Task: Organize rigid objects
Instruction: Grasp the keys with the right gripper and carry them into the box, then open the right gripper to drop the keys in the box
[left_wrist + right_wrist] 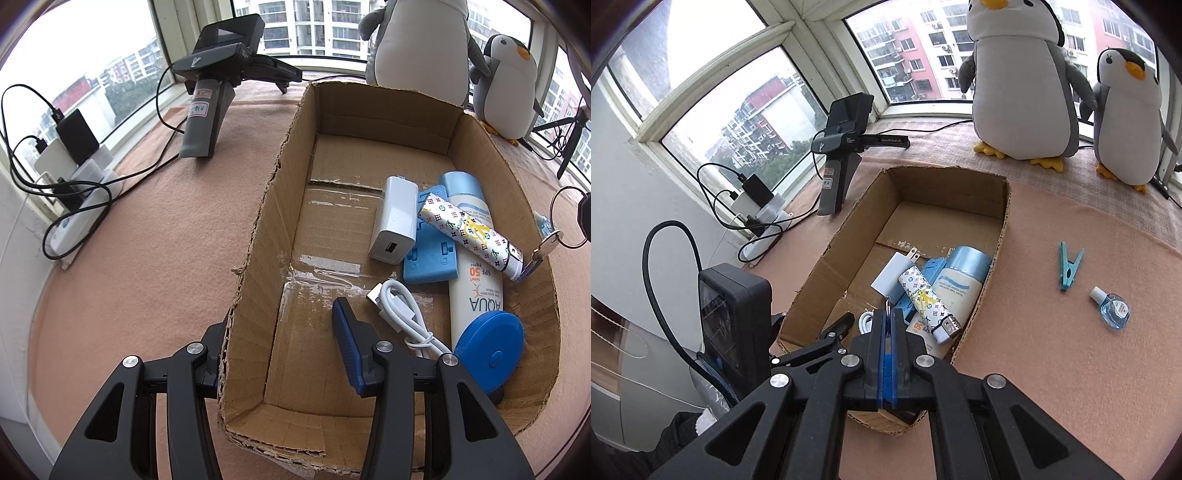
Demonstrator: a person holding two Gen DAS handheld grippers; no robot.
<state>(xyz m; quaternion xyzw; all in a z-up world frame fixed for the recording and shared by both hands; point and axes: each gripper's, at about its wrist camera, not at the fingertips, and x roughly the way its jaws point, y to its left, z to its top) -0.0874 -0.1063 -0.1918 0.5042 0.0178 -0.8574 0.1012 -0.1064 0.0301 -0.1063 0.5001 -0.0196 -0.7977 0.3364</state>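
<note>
Your right gripper (888, 332) sat closest, its blue pads pressed together on a metal key ring (887, 308) above the near end of the cardboard box (1001, 236). Your left gripper (284, 332) was spread wide, straddling the box's left wall, one finger outside and one inside. In the box lay a white charger (393, 219), a sunscreen bottle (476, 273), a patterned tube (469, 230), a white cable (402, 310) and a blue round case (489, 350). On the pink cloth (1052, 350) to the box's right lay a teal clothespin (1069, 269) and a small blue bottle (1113, 308).
</note>
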